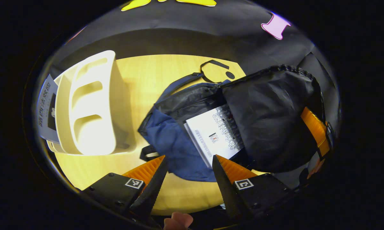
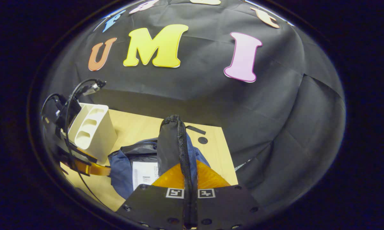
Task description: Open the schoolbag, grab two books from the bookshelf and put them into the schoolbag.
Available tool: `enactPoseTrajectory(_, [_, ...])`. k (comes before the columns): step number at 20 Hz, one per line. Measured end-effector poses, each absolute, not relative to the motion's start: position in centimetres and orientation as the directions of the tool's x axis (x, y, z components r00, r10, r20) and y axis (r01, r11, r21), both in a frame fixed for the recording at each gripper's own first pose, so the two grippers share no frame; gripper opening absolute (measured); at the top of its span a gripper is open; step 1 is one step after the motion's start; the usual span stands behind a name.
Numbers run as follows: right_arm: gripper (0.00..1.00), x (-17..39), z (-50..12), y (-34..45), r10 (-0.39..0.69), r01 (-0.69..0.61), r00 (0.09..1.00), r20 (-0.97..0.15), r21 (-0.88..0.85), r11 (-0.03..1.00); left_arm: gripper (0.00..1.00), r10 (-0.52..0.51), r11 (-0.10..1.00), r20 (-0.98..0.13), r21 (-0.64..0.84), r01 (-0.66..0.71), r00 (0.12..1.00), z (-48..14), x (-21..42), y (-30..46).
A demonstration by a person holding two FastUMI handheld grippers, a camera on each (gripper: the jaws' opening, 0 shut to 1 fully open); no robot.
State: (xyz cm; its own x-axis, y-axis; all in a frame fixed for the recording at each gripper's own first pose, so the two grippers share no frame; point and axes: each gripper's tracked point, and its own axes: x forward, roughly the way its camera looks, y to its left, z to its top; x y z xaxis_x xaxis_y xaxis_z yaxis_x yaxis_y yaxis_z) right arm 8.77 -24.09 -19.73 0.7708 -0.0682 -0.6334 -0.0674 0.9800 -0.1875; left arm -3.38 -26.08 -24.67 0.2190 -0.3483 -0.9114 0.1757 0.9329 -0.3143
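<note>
The right hand-held gripper [image 2: 189, 179] is pinching the limp black flap [image 2: 169, 140] of the blue fabric schoolbag [image 1: 172, 143] on the wooden worktop [image 1: 140, 70]; the left hand-held gripper [image 1: 188, 166] is hovering spread. A stiff white book [image 1: 215, 134] is lying inside; the cream plastic bookshelf [image 1: 89, 105] is standing nearby.

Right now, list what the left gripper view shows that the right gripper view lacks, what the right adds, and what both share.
Left gripper view alone: the left gripper open above the schoolbag, and a second book behind the bookshelf.

Right gripper view alone: the right gripper shut on the bag flap, lifting it; the left gripper appears from outside, near the bookshelf.

Shared: the open schoolbag, a white book inside it, the bookshelf, the wooden table.
</note>
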Motion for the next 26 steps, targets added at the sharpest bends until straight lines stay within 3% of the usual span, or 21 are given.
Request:
enactPoseTrajectory(3, [0.01, 8.6, -19.8, -23.6, -0.072, -0.070, 0.773, -0.631, -0.197, 0.978, 0.88, -0.321, 0.942, -0.917, -0.283, 0.183, 0.237, -22.6, -4.1, -23.2])
enactPoseTrajectory(11, [0.01, 7.9, -19.7, -22.8, -0.101, -0.059, 0.766, -0.635, -0.227, 0.972, 0.88, -0.204, 0.979, -0.859, -0.173, 0.109, 0.470, -15.1, -1.6, -13.1])
enactPoseTrajectory(17, [0.01, 7.5, -19.7, -21.9, -0.124, -0.056, 0.758, -0.641, -0.253, 0.966, 0.87, -0.140, 0.986, -0.836, -0.164, 0.001, 0.530, -9.6, 1.5, -2.1])
enactPoseTrajectory(19, [0.01, 7.4, -19.8, -21.5, -0.130, -0.052, 0.757, -0.640, -0.258, 0.965, 0.87, -0.140, 0.985, -0.846, -0.173, -0.018, 0.515, -8.7, 2.0, 0.5])
enactPoseTrajectory(20, [0.01, 7.5, -19.8, -21.3, -0.133, -0.048, 0.757, -0.640, -0.258, 0.965, 0.92, -0.154, 0.981, -0.854, -0.190, -0.022, 0.497, -8.2, 2.2, 1.1])
enactPoseTrajectory(21, [0.01, 7.5, -19.8, -21.2, -0.136, -0.045, 0.757, -0.640, -0.258, 0.965, 0.88, -0.150, 0.982, -0.865, -0.187, -0.029, 0.478, -8.1, 2.4, 2.3])
enactPoseTrajectory(26, [0.01, 7.1, -19.9, -21.5, -0.155, -0.017, 0.751, -0.642, -0.253, 0.967, 0.87, -0.128, 0.988, -0.916, -0.149, -0.027, 0.379, -10.0, 4.4, 6.5])
